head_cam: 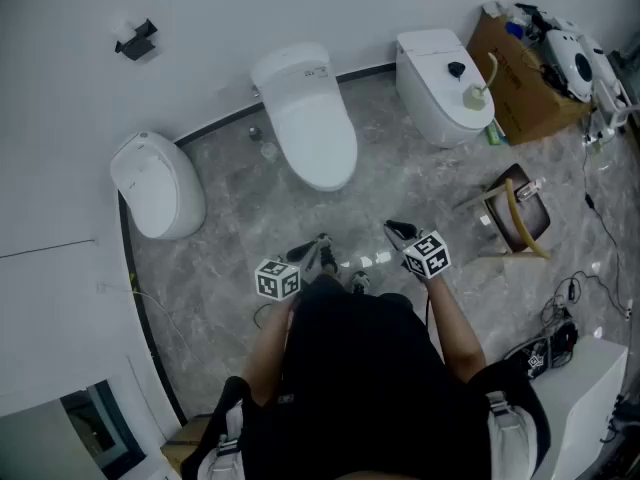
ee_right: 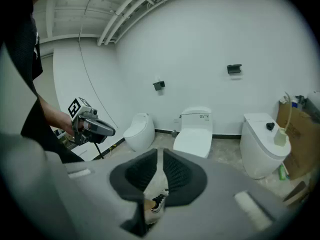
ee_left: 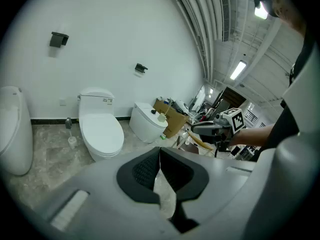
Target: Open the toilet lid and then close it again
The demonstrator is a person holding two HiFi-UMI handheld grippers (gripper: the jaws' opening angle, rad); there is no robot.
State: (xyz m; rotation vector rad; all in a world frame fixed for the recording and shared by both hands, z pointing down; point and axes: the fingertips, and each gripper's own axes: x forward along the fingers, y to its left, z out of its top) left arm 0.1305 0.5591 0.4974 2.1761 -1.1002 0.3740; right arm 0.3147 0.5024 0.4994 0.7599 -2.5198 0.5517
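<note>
White wall (head_cam: 60,88) and grey marble floor (head_cam: 400,198) well ahead of both grippers. Three white toilets along the wall. Middle toilet (head_cam: 312,128) is the task one: tank at the wall, toilet lid (head_cam: 320,143) down flat on the bowl. It sits ahead of both grippers, well apart from them, nothing touching it. Seen from the left gripper it is ahead and to the left; seen from the right gripper, ahead and slightly right.

Rounded toilet (head_cam: 155,183) is out to the left of the left gripper. Third toilet (head_cam: 440,93) is ahead-right of the right gripper, with a black knob (head_cam: 456,69) and a pale bottle (head_cam: 476,95) on top. Cardboard box (head_cam: 520,83) is just beyond it, farther right. Dark wooden chair (head_cam: 520,216) is on the floor right of the right gripper. Person in black top (head_cam: 360,368) stands behind both grippers, arms forward.

Left gripper (head_cam: 322,240): tilted down toward the floor, jaws together, pads meeting at the tips, nothing in them. Right gripper (head_cam: 395,230): same downward tilt, just beside the left one, jaws a thin slit apart, nothing between, only floor and a shoe showing through the gap.

Small black wall holder (head_cam: 137,40) is far ahead-left, high on the wall.
</note>
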